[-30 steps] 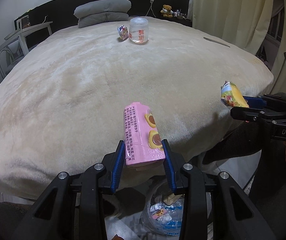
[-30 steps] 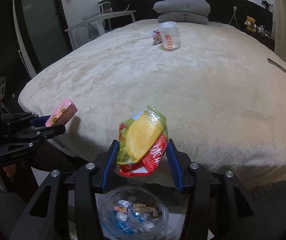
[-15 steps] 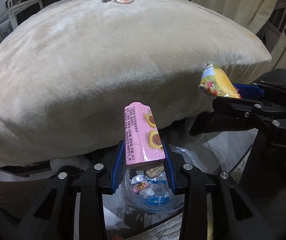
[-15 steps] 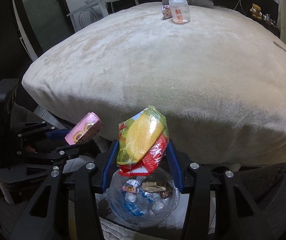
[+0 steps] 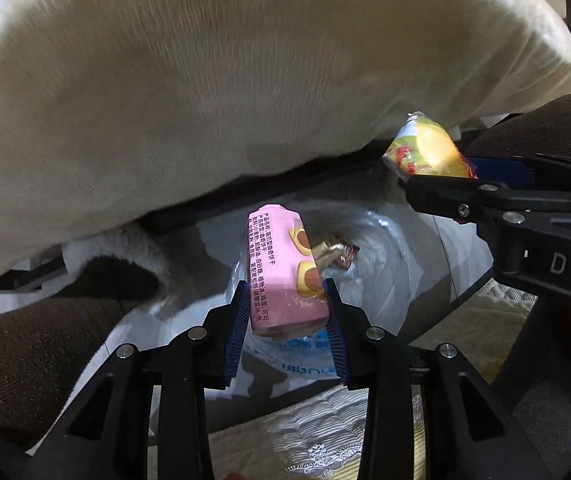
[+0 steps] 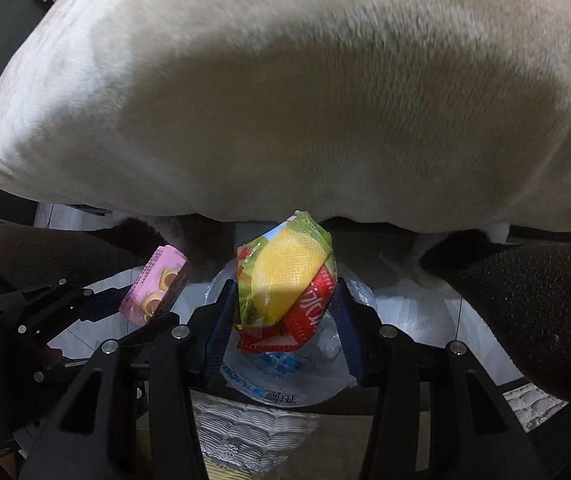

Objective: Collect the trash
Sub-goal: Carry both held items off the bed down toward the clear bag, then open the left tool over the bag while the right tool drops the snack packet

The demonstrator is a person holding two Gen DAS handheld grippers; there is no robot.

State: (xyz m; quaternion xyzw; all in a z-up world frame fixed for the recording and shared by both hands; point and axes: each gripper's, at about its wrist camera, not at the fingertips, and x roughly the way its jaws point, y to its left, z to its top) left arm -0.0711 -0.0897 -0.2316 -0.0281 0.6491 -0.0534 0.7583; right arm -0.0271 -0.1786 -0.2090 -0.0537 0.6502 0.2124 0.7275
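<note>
My left gripper is shut on a pink snack box and holds it over the open mouth of a clear plastic trash bag on the floor. My right gripper is shut on a crumpled green, yellow and red snack wrapper, also above the bag. In the left wrist view the wrapper shows at the right; in the right wrist view the pink box shows at the left. Wrappers lie inside the bag.
The beige plush bed cover hangs over the bed edge just beyond both grippers and fills the upper half of each view. Dark brown fabric flanks the bag on both sides. A quilted pale mat lies below.
Both grippers have tilted down and dropped from bed height to just over the trash bag, still holding their items. The bed top with the jar has left the view.
</note>
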